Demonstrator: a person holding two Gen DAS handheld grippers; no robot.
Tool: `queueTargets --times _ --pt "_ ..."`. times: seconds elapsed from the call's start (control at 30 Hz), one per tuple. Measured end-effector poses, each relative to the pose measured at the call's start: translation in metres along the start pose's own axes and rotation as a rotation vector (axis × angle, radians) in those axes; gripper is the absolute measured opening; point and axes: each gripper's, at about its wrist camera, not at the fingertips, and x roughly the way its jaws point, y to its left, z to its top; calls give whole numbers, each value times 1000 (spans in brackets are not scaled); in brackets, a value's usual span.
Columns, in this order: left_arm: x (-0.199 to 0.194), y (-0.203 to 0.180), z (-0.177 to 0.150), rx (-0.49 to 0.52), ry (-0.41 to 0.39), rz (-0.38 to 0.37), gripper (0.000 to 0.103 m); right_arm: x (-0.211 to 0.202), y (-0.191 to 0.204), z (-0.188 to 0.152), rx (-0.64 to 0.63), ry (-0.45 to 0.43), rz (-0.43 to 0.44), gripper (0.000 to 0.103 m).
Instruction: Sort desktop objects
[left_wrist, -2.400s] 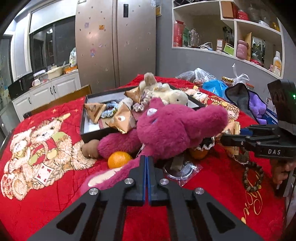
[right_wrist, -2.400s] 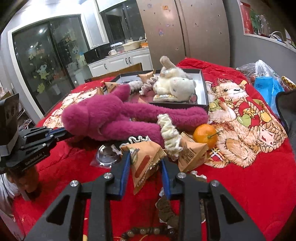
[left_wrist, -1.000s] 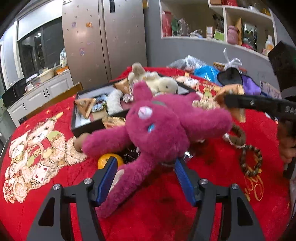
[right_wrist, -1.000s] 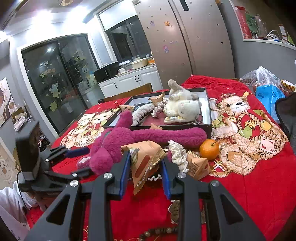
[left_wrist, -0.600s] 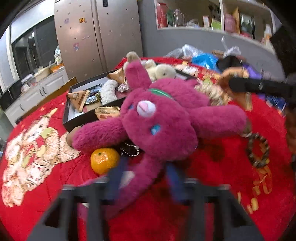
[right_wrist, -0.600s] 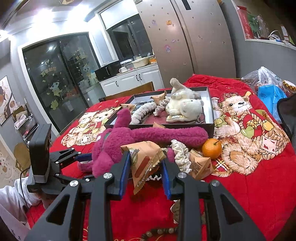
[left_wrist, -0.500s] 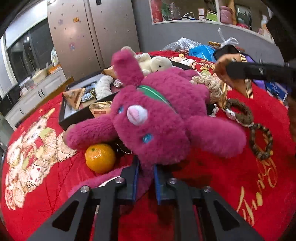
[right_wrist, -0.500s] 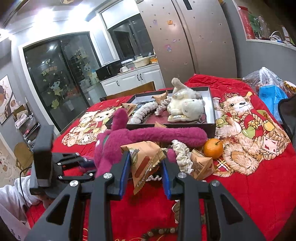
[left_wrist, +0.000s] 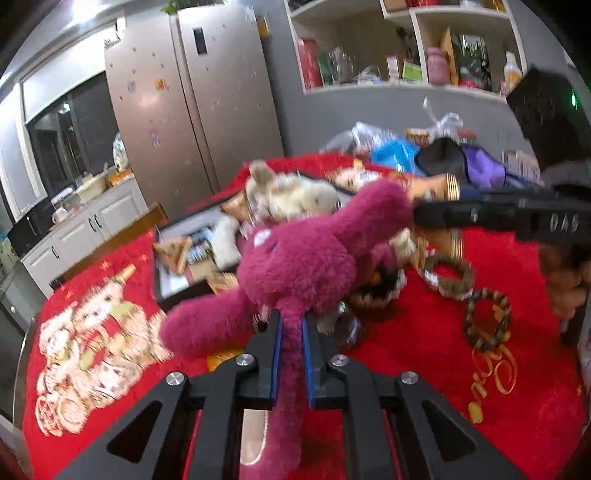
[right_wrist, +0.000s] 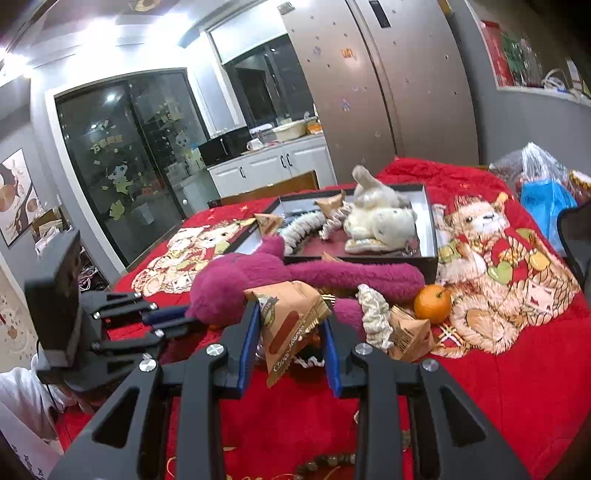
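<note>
With my left jaws (left_wrist: 291, 354) clenched on one leg of the magenta plush bear (left_wrist: 306, 258), I hold it by a thin limb because the padded body is too bulky to fit between them; the rest of the toy hangs forward and sags, one arm reaching toward the black tray (right_wrist: 430, 236) and the other drooping over the red cloth (left_wrist: 424, 354) of the worktop. My right jaws (right_wrist: 290, 332) grip a brown snack packet (right_wrist: 291, 321) by its flat sides, so it stands upright between them, raised over the clutter. The tray lies beyond the bear, already carrying a cream plush rabbit (right_wrist: 376, 218), scrunchies and other packets, so I judge the free room inside to be tight, mostly along its near left part. An orange (right_wrist: 432, 304) sits just beside the bear's arm, near the tray's front wall, and a white scrunchie (right_wrist: 373, 317) with another packet lies close under my right jaws. A bead bracelet (left_wrist: 487, 321) rests on open cloth to the right. The tray's raised rim is the edge I must clear; the bear's trailing arms could catch it or sweep the orange away.
</note>
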Motion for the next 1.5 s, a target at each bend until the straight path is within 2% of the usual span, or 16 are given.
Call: queueTargets --times 0.2,0.27,0.33,0.43,0.5,0.63,0.73,0.8,0.87,0.93,1.03,1.2,1.27,1.33,1.43,1.5 --pt "-32 13 18 -32 -92 37 9 -18 6 4 -19 -73 -10 32" --pt "-45 21 25 -48 -136 63 0 -25 7 6 -21 -101 -11 32" --pt "-64 28 32 -55 -191 94 0 -31 7 7 -17 -121 -9 32" --pt "-91 35 38 -62 -270 131 0 -33 8 8 -16 -126 -6 32" --pt "-96 35 39 -61 -275 132 0 -31 8 7 -18 -115 3 32" --pt "-74 25 33 -62 -203 45 1 -25 10 5 -28 -93 9 32" --pt "-48 12 23 -54 -123 -32 17 -22 9 4 -21 -81 5 32" --pt "-34 4 14 -64 -87 -65 21 -22 7 4 -18 -74 3 32" --pt "-24 -1 8 -86 -46 -103 46 -21 5 4 -8 -69 9 32" --pt "-15 -1 3 -130 1 -141 60 -20 3 4 -3 -59 11 32" --pt "-3 -2 -5 -180 81 -147 60 -18 1 4 2 -50 12 33" --pt "14 -3 -13 -228 191 -72 66 -16 0 3 6 -45 12 33" --pt "27 3 -17 -306 272 -115 76 -15 0 3 8 -41 16 33" --pt "35 9 -23 -366 296 -109 79 -14 1 2 6 -37 14 33" --pt "59 13 -33 -422 387 -186 83 -13 3 2 4 -33 20 33" --pt "58 13 -30 -412 350 -156 83 -12 5 1 -2 -29 20 33"
